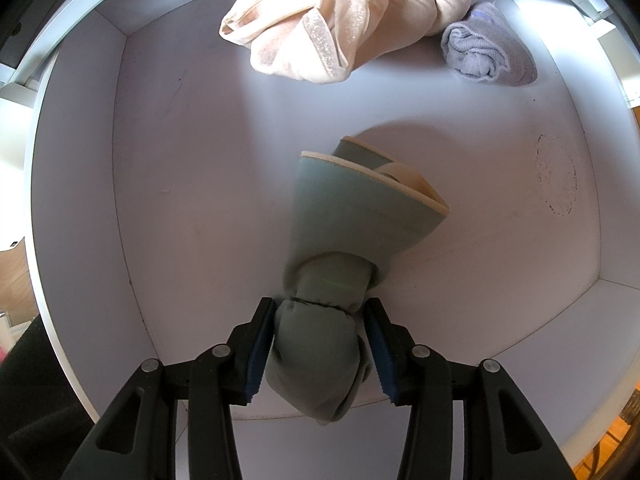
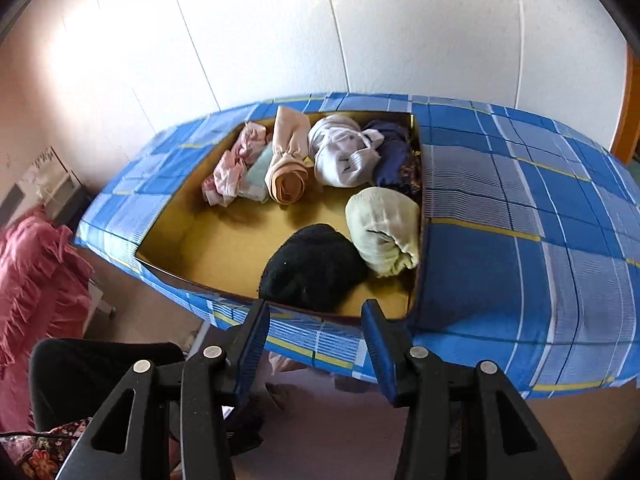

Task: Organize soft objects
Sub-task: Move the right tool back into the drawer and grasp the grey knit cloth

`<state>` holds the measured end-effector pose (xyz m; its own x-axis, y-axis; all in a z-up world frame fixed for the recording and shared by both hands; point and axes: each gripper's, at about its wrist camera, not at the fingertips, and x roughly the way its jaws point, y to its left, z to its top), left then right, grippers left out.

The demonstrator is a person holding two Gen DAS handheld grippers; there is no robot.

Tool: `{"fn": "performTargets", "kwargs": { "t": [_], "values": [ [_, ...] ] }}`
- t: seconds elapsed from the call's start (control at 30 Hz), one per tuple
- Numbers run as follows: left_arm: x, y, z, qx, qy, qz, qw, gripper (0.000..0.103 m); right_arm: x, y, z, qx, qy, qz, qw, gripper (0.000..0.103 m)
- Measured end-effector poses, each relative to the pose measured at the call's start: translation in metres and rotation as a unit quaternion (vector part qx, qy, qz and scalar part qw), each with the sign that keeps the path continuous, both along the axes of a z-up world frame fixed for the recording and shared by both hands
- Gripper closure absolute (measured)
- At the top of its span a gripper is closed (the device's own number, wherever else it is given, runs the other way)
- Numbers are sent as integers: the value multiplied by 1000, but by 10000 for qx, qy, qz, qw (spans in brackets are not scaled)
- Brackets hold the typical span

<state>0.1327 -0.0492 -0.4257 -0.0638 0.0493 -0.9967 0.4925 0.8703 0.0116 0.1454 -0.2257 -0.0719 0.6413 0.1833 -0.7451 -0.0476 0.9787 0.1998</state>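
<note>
This is a home, most likely a bedroom. A bed [image 2: 520, 208] under a blue checked sheet stands against plain white wall panels [image 2: 280, 32], and a cardboard box [image 2: 208, 240] on it holds rolled and folded clothes [image 2: 340, 152] — socks, tops, a black knit piece. A pink ruffled garment [image 2: 36, 280] hangs at the left. The other view looks into a white drawer [image 1: 160, 200] with more soft garments — household storage.

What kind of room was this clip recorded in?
Most likely a bedroom at home. A bed with a blue plaid sheet carries a cardboard box of rolled clothes, and the left tool lowers a grey-green roll into a white drawer that already holds a folded pink garment.
</note>
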Motion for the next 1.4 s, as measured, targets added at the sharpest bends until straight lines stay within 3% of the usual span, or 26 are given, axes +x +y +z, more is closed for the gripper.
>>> {"fn": "performTargets", "kwargs": {
  "t": [0.17,0.33,0.47,0.53,0.57,0.7,0.77,1.0,1.3,1.4],
  "values": [
    [0,-1,1,0,2,6,10000,55,-22,0,-10,54,-117,12,9999,55],
    [-1,0,0,-2,1,1,10000,55,-41,11,-49,-145,249,188,9994,55],
    [-1,0,0,-7,-3,-5,10000,56,-41,25,-107,-624,1032,250,9924,55],
    [-2,-2,1,-41,-15,-20,10000,63,-37,27,-144,-747,1517,139,9855,55],
    [-2,-2,2,-50,-20,-30,10000,68,-37,27,-160,-683,1662,86,9837,55],
    [-4,-1,4,-48,-20,2,10000,69,-32,21,-223,-345,2532,-144,9667,55],
    [-3,-1,6,-97,-56,62,9999,70,-30,17,-240,-260,2776,-218,9601,55],
    [-4,-5,26,-495,-211,288,9981,70,-32,-5,-269,-80,3099,-569,9490,55],
    [-1,-2,39,-469,-250,350,9980,70,-28,-4,-286,-97,3219,-442,9457,55],
    [-2,1,44,-469,-262,394,9978,70,-23,-5,-291,223,3076,-604,9493,55]
  ]
}}
